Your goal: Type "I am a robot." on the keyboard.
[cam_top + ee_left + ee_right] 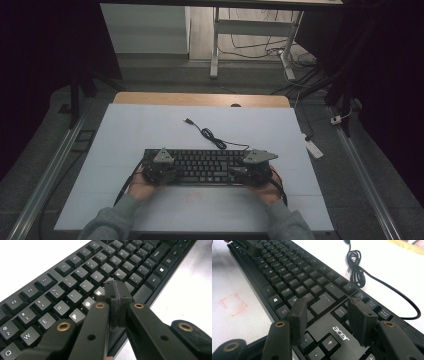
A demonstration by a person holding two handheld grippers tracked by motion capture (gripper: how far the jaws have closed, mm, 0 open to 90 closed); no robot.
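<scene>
In the high view, a black keyboard (202, 166) is lying on the white tabletop (150, 130), with the left gripper (159, 170) being held over its left end and the right gripper (252, 170) over its right end. In the left gripper view, the jaws are pressed together with nothing between them, their tips being held just above the keys beside H. In the right gripper view, the jaws are being held spread above the arrow-key block, and the keyboard's cable (362, 277) is lying coiled behind.

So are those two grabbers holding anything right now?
No. The left gripper is shut with nothing between its jaws, over the keyboard. The right gripper is open above the arrow keys.
</scene>
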